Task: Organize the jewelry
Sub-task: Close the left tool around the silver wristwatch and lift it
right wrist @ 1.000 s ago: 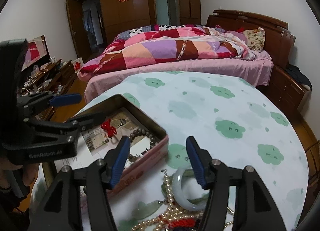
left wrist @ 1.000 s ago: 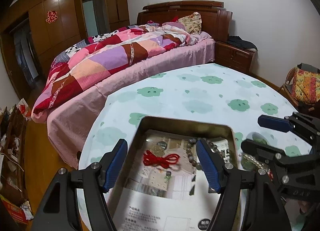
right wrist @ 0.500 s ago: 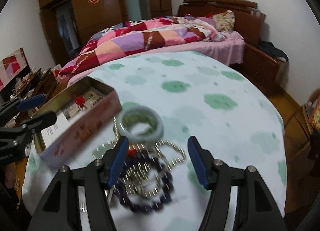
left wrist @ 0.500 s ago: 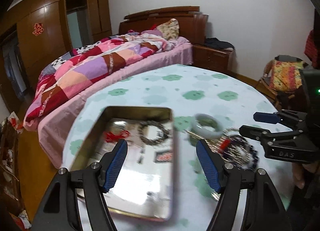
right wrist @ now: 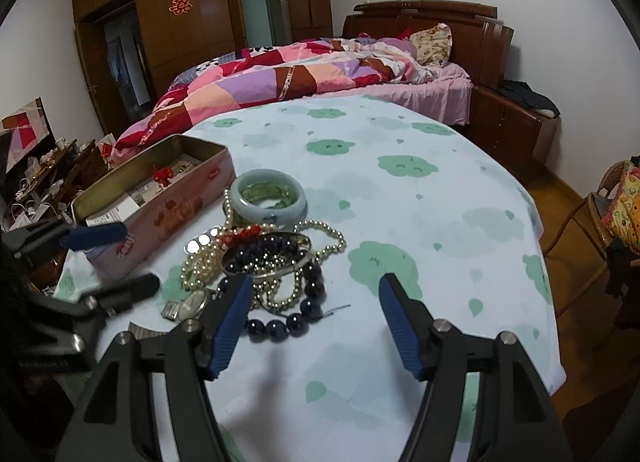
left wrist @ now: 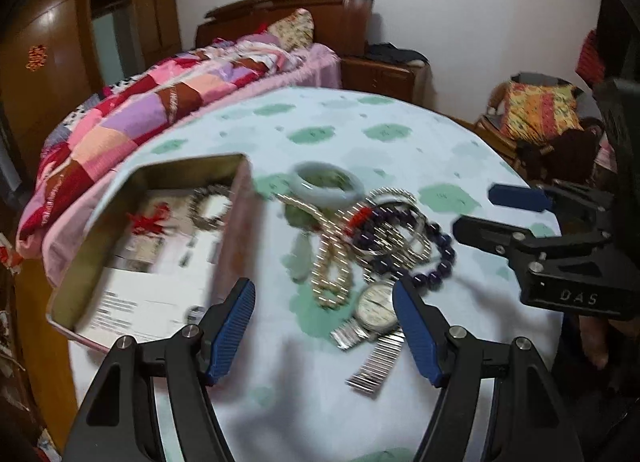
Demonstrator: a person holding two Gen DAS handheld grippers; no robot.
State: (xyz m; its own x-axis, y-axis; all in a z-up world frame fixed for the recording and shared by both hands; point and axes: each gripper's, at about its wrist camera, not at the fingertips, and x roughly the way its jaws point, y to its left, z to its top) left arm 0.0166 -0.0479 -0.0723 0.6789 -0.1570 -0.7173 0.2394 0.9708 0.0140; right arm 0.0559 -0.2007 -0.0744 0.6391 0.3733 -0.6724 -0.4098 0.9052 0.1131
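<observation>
A tangled jewelry pile lies on the round table: a pale jade bangle [left wrist: 327, 183] [right wrist: 269, 197], pearl strands [left wrist: 330, 258] [right wrist: 200, 262], dark purple beads [left wrist: 438, 258] [right wrist: 280, 326], a red cord piece [right wrist: 244, 236] and a steel watch [left wrist: 374, 312] [right wrist: 190, 304]. An open pink tin [left wrist: 96, 238] [right wrist: 172, 205] to the left holds a bead bracelet [left wrist: 210, 203], a red knot [left wrist: 146, 219] and papers. My left gripper [left wrist: 324, 326] is open just before the watch. My right gripper [right wrist: 316, 322] is open, right of the pile.
The table [right wrist: 420, 197] has a white cloth with green cloud prints. A bed with a patchwork quilt [right wrist: 280, 77] stands behind it. A nightstand [right wrist: 508, 121] and a chair with a cushion [left wrist: 536, 113] are at the right. Cluttered shelves [right wrist: 36, 181] are at the left.
Both grippers have pulled back and swung right from the tin. The jewelry pile now lies before them. Both stay open.
</observation>
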